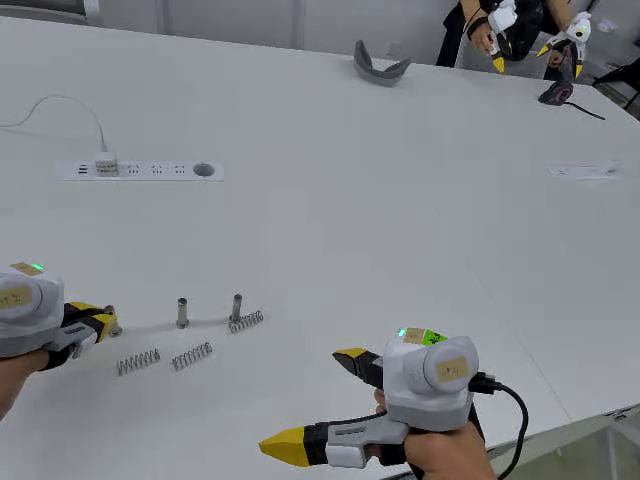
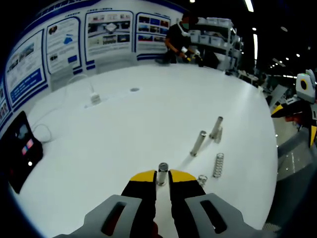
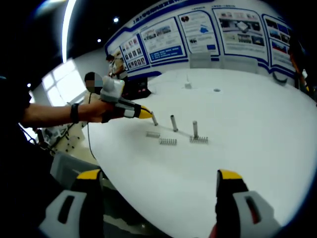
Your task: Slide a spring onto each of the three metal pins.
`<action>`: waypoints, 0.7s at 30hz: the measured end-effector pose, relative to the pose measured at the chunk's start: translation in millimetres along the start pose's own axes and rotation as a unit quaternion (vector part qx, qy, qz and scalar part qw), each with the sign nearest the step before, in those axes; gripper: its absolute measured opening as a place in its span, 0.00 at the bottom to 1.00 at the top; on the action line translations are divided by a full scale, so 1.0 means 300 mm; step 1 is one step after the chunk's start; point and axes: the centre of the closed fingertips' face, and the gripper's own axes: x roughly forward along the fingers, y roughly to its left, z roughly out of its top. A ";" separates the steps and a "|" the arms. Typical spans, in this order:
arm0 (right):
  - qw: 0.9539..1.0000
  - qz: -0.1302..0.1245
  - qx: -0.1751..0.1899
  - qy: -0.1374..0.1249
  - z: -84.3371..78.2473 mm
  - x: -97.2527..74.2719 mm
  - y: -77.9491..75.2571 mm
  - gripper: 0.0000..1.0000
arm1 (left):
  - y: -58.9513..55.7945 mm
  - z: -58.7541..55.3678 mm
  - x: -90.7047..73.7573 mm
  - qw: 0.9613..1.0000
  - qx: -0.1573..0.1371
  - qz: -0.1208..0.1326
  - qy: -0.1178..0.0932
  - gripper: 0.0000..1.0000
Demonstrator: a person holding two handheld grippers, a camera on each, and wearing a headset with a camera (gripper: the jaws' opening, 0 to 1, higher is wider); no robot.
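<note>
— Two jaws of the right gripper [image 1: 315,400] are held wide apart nearest; three springs [image 1: 191,355] are seen loose beyond. What is risked?
— The end pin [image 2: 162,167], clamped by the left gripper [image 2: 162,175], could be tipped if pulled sideways.

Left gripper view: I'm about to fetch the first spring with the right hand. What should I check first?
1. Left hand-held gripper shut on the end pin: ok.
2. Middle pin and third pin upright: ok.
3. Right hand-held gripper open, nothing between its jaws: ok.
4. Springs loaded: not ok. First spring, second spring and third spring lie on the table.
5. Third spring clear of the third pin's base: cannot tell.
</note>
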 end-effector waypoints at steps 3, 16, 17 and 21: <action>1.000 0.001 0.000 0.001 0.000 0.001 -0.001 0.97 | -0.003 -0.012 -0.001 1.000 0.007 -0.001 0.005 0.12; 1.000 0.003 -0.006 0.007 0.003 0.007 -0.008 0.97 | 0.004 -0.106 -0.069 1.000 -0.009 -0.007 0.012 0.26; 1.000 0.002 -0.006 0.008 0.004 0.007 -0.008 0.97 | 0.005 -0.115 -0.077 1.000 -0.007 -0.007 0.012 0.26; 1.000 0.002 -0.004 0.005 0.011 0.008 -0.004 0.97 | 0.016 -0.138 -0.098 1.000 -0.015 -0.007 0.010 0.29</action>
